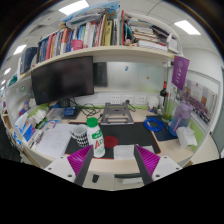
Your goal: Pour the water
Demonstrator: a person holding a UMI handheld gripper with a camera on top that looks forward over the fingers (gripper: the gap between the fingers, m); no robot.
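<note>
A white bottle (96,139) with a green cap and a green-and-red label stands upright on the desk (108,172), just ahead of my left finger's pad (79,160). To its right sits a small red cup (110,144), and beside that a clear plastic cup (124,152), nearer my right finger's pad (148,161). My gripper (113,166) is open, its fingers spread wide, with only bare desk between them. All three things lie just beyond the fingertips and nothing is held.
A dark monitor (68,78) stands at the back left under a shelf of books (100,35). A grey tray (113,113) sits mid-desk, a dark bottle (164,95) and blue items (155,125) to the right, papers (52,142) to the left.
</note>
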